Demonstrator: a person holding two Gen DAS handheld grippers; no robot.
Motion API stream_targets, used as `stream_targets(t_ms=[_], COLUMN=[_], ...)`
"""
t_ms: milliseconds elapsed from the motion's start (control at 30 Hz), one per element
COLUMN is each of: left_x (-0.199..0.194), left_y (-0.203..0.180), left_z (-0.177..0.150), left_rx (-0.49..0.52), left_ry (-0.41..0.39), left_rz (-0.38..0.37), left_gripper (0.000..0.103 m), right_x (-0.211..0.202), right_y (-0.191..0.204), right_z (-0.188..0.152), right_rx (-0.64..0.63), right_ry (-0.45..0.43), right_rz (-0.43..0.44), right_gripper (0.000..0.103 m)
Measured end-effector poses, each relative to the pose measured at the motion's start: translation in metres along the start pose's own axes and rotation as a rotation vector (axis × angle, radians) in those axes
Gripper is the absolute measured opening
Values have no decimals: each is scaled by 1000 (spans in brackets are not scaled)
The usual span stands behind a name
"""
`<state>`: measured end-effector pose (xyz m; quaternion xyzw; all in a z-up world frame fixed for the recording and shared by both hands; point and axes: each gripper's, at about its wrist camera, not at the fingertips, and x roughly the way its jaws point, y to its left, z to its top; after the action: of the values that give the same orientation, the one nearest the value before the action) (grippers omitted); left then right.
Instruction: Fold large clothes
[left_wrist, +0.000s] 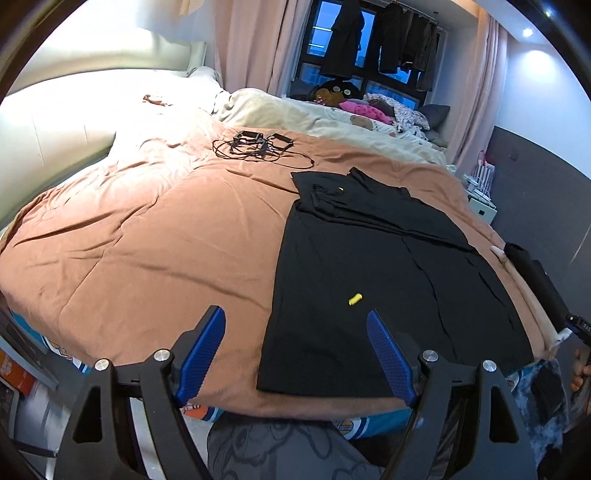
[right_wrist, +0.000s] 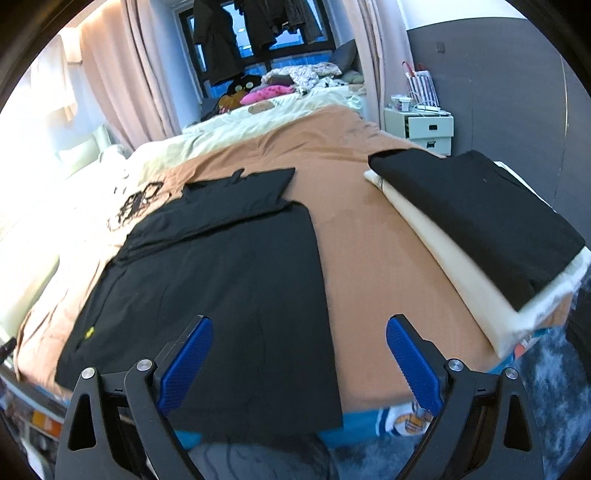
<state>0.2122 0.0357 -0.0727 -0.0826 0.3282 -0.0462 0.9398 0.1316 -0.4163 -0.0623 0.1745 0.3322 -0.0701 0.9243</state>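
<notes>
Black fabric marks the task's thing: a large dark garment (left_wrist: 369, 280) spread flat on the brown bedspread (left_wrist: 147, 240), its sleeves folded inward across the upper part so the outline is a long rectangle. A small yellow tag (left_wrist: 355, 299) shows on the cloth. The garment's near hem reaches the bedspread's front edge and hangs slightly over it. Left of the garment the bedspread lies bare and wide; beyond the garment's far end sit black cables (left_wrist: 258, 147). Right of the garment is a strip of bare bedspread, then a folded stack (right_wrist: 480, 221), black on cream, at the bed's edge. Left gripper (left_wrist: 295, 354) and right gripper (right_wrist: 299, 362) hover over the garment's near hem, jaws spread wide, holding nothing.
</notes>
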Motion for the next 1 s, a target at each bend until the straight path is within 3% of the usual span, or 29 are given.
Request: stream_targets(t_ms=[33,100,200,533,600,633,733,833,967,1000], left_x=[-3,-10,-8,15,24,28,43,61,82,87], left_y=[0,0,1,12,14,16,24,34,44,46], left_z=[-4,-11,-19,-41,-45,-46,-51,-56,-61,-61], left_rx=[3,-3,-1,-12,-7,-11,-44,-89,-132,-144], left_ry=[-7,-33,-20,42,55,61,87,135,183,196], left_rz=[-2,-28,-50,-80,-67,-67,-83,-106,-126,-141], left_gripper=[94,103,103,103,103,102,97,82,74,66], right_x=[-3,-9,-15,-1,9,13,30,50,69,76], right_y=[-1,-4,-6,-14,-16,-17,-22,-26,-33,-37], right_z=[-4,-15,-31,-62,-64,-66,-68,-70,-70,-70], right_rx=[3,27,41,64,67,73,100,121,158,179], right_ry=[-3,-4,-5,21,41,49,84,111,127,139], right_rz=[0,29,59,104,100,116,154,151,142,160], right_gripper=[95,96,103,103,100,93,79,79,76,72])
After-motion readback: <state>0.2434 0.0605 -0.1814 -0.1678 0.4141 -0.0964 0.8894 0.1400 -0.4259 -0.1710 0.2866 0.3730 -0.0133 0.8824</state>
